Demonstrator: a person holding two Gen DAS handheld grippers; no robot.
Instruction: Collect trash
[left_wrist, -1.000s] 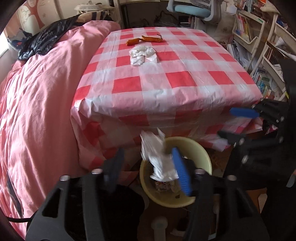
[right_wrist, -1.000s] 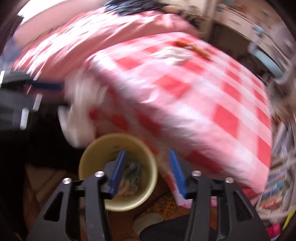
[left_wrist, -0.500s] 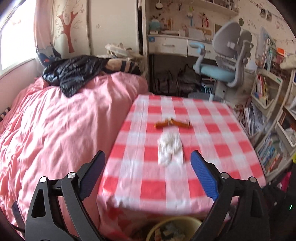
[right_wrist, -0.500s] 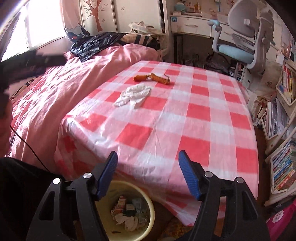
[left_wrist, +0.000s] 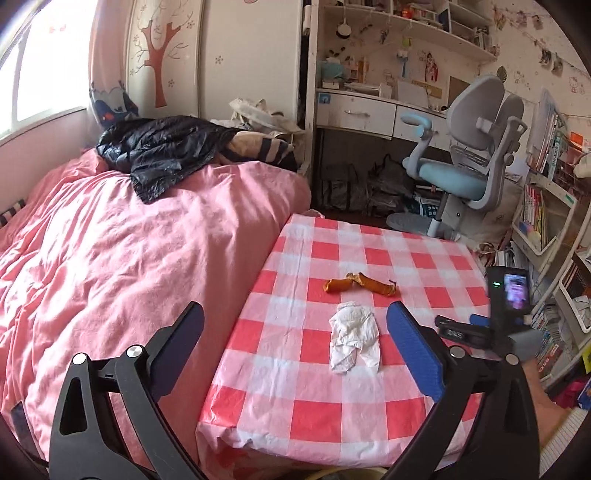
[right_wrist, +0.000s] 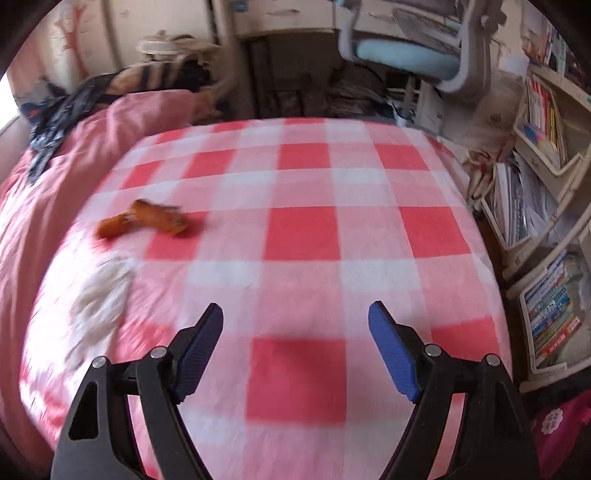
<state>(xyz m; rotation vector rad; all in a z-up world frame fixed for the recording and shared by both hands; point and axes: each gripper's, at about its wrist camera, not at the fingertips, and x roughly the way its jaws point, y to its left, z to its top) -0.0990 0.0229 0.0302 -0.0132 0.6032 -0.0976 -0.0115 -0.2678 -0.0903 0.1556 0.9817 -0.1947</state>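
Two wide, empty grippers, jaws just opened, hover short of the crumpled tissue (left_wrist: 354, 341).

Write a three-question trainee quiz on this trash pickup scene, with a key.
1. True or false: the left gripper holds something.
2. Which lies farther from the table's near edge in the left wrist view?
A. crumpled tissue
B. orange peel
3. Fill in: the tablecloth is checked red and ____.

Key: 1 false, its jaws stand open and empty, having just been opening. 2 B. 3 white.
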